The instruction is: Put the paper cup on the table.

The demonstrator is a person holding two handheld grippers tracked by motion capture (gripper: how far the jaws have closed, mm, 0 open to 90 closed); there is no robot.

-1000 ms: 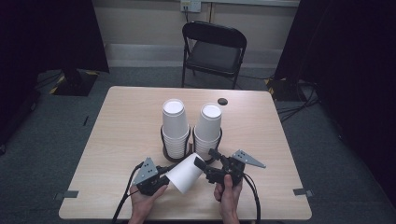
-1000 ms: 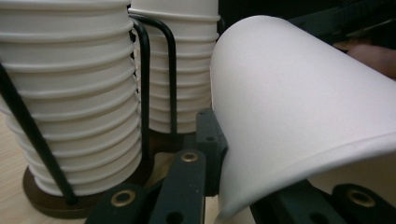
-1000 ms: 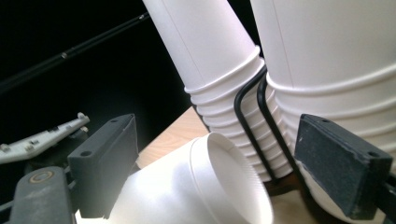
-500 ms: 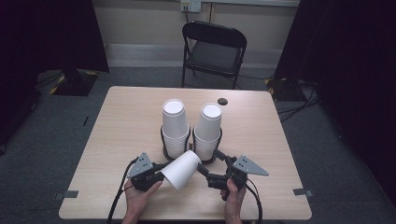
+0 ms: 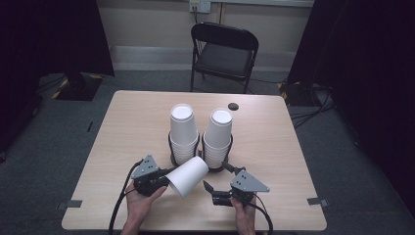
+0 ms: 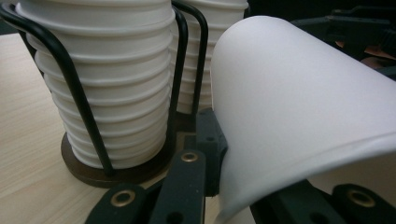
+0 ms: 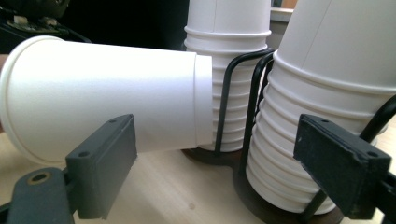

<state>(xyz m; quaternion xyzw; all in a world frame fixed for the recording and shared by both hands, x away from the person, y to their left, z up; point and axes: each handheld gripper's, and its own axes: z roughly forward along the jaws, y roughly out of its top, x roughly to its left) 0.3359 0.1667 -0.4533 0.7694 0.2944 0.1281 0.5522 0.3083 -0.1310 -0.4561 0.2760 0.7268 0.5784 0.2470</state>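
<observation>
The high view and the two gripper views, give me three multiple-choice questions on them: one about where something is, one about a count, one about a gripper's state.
1. Where is the small dark disc?
A. On the table behind the cup stacks
B. On the chair seat
C. Inside a cup

2. How many wire holders with stacked cups stand on the table?
A. One
B. Two
C. Four

3. What is the left gripper doing?
A. Lying open on the table
B. Gripping a wire holder
C. Holding a single white cup on its side

Answers: 1 A, it lies near the far edge. 2 B, left stack and right stack. 3 C, its jaws pinch the cup's wall.
</observation>
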